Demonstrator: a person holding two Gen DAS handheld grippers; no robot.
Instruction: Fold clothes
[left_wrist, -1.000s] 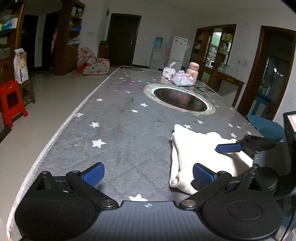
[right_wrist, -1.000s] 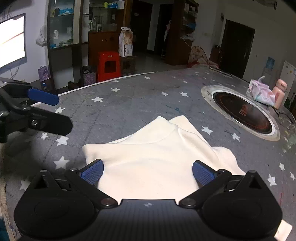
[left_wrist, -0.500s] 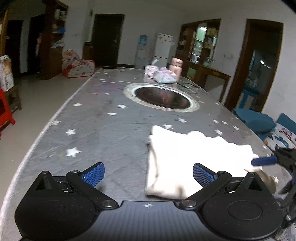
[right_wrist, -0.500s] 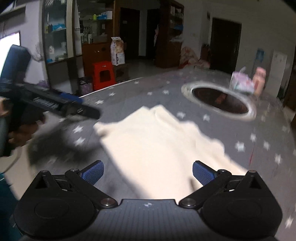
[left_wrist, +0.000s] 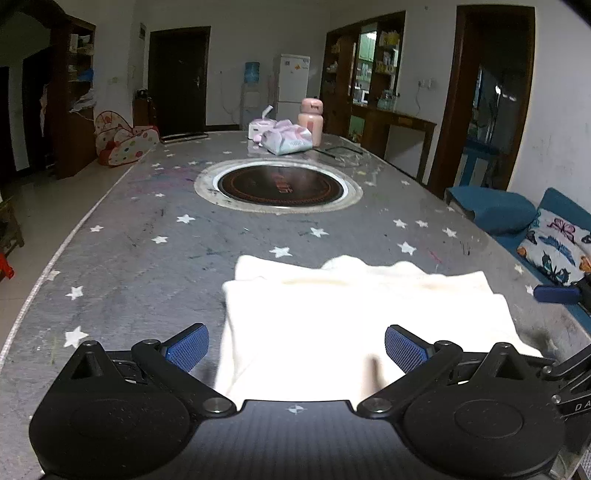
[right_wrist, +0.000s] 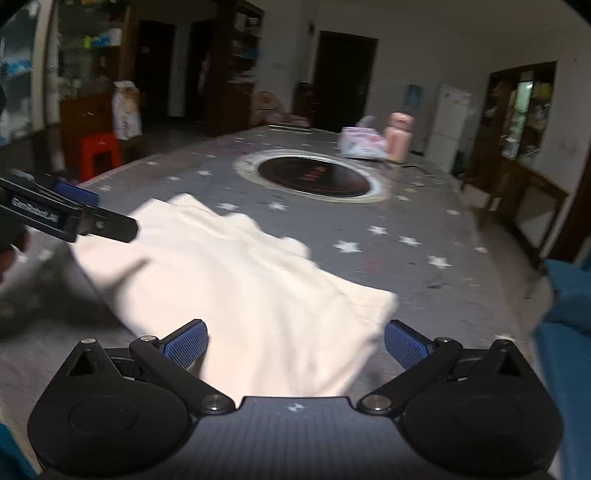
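Note:
A cream folded garment (left_wrist: 354, 317) lies flat on the grey star-patterned table (left_wrist: 147, 243), near its front edge. My left gripper (left_wrist: 295, 345) hovers open over the garment's near left part, nothing between its blue pads. In the right wrist view the same garment (right_wrist: 240, 277) spreads ahead, and my right gripper (right_wrist: 295, 343) stands open above its near right corner. The left gripper's arm (right_wrist: 70, 218) shows at the left of that view; a blue fingertip (left_wrist: 557, 294) of the right gripper shows at the right edge of the left wrist view.
A round inset hotplate (left_wrist: 279, 184) sits mid-table. Behind it stand a pink bottle (left_wrist: 311, 120) and tissue packs (left_wrist: 288, 138). Blue cushions (left_wrist: 495, 212) lie right of the table, a red stool (right_wrist: 98, 151) and shelves to the left.
Both grippers have swung around the table's end, so the garment now lies straight ahead of each. The right wrist view is blurred from motion. Both stay open; the garment lies as before.

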